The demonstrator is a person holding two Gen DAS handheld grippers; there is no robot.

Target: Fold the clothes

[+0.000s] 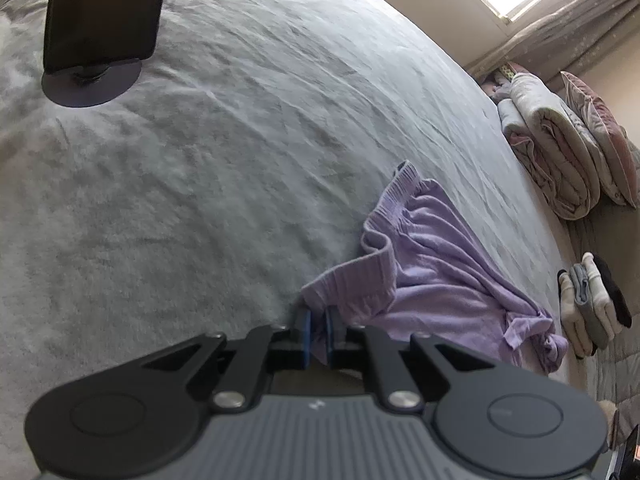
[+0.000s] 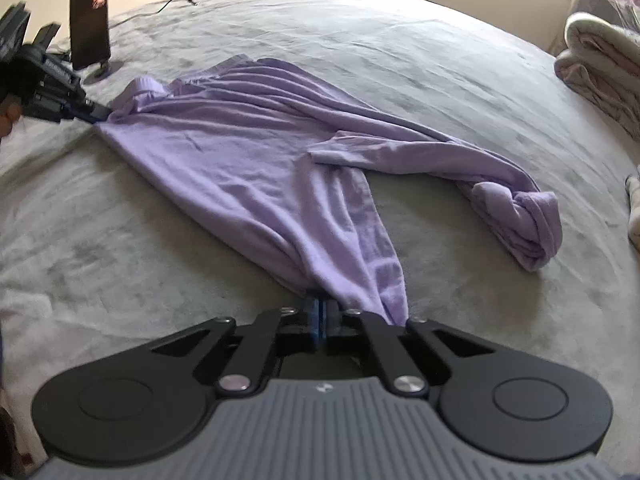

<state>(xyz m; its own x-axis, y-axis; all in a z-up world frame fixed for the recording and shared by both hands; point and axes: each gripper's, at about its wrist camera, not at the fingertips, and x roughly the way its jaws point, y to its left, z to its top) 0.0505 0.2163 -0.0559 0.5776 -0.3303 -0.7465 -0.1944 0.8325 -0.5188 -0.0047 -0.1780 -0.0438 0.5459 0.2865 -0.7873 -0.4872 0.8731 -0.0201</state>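
Observation:
A lilac knit sweater (image 2: 248, 164) lies stretched out on the grey bed cover (image 2: 440, 60). My left gripper (image 1: 318, 320) is shut on a corner of its ribbed hem (image 1: 356, 284). In the right wrist view the left gripper (image 2: 98, 117) is at the far left, pinching that same end. My right gripper (image 2: 321, 308) is shut on the near end of the sweater, where the cloth gathers to a point between the blue pads. One sleeve (image 2: 380, 148) lies across the body. The other end is bunched in a knot (image 2: 520, 216) at the right.
A dark phone on a round stand (image 2: 90, 24) stands on the bed behind the left gripper, with a cable (image 2: 176, 0) beyond it. Folded quilts (image 1: 560, 152) and a pillow (image 1: 600, 132) sit at the bed's far right. A small stack of folded clothes (image 1: 588, 304) lies near them.

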